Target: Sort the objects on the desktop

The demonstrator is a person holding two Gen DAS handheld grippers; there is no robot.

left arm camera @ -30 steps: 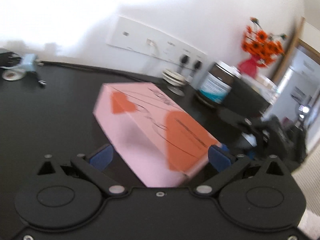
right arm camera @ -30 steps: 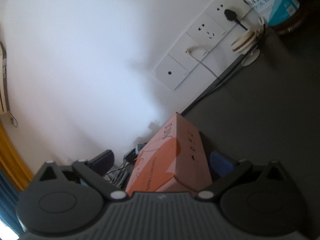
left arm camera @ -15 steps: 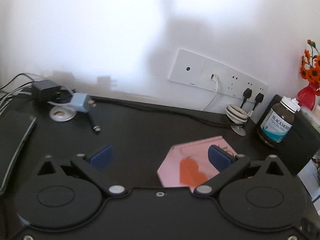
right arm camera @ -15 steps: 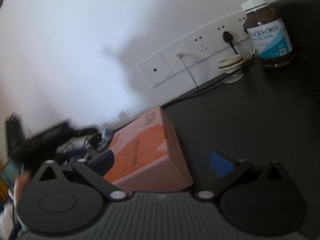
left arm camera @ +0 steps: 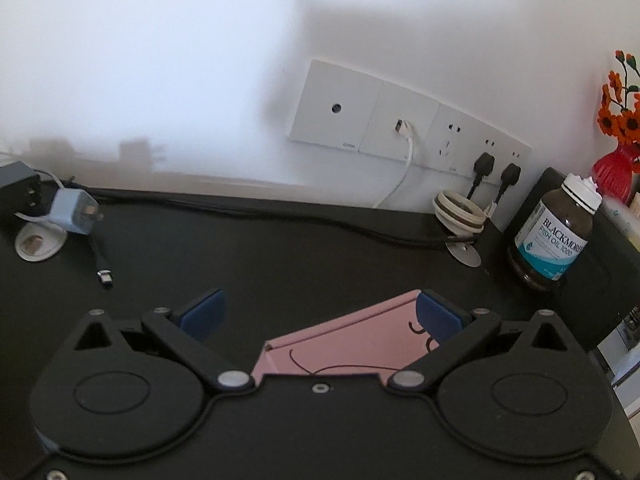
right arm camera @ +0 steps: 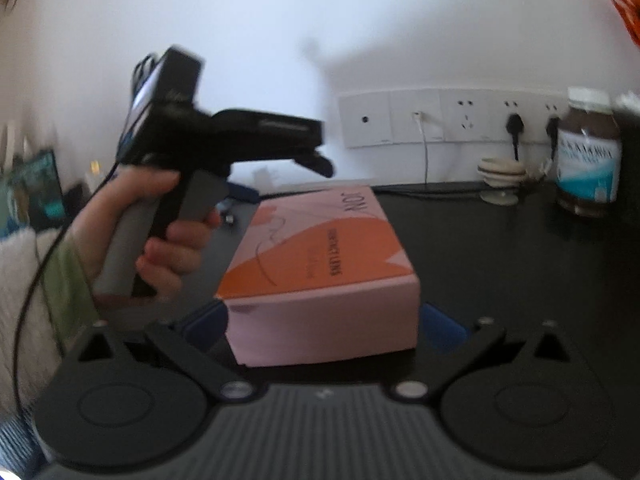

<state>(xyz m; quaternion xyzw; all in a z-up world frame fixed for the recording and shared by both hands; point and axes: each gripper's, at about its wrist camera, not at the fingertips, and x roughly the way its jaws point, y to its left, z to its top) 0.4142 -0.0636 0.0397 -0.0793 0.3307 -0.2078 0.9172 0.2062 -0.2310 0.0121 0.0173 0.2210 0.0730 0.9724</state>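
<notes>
The box (right arm camera: 320,264) lies on the desk (left arm camera: 240,248), the bottle (left arm camera: 554,232) behind it (to the right).

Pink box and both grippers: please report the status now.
Right gripper open around pink box, pads flanking, contact unclear. Left gripper open, empty, above box. Box flat on desk. Bottle at back right, clear.

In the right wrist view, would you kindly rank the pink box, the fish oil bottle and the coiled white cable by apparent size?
1. pink box, by far the largest in frame, though it also sits closest to the camera.
2. fish oil bottle.
3. coiled white cable, the smallest; it stands by the wall beside the bottle, so those two compare fairly.
</notes>
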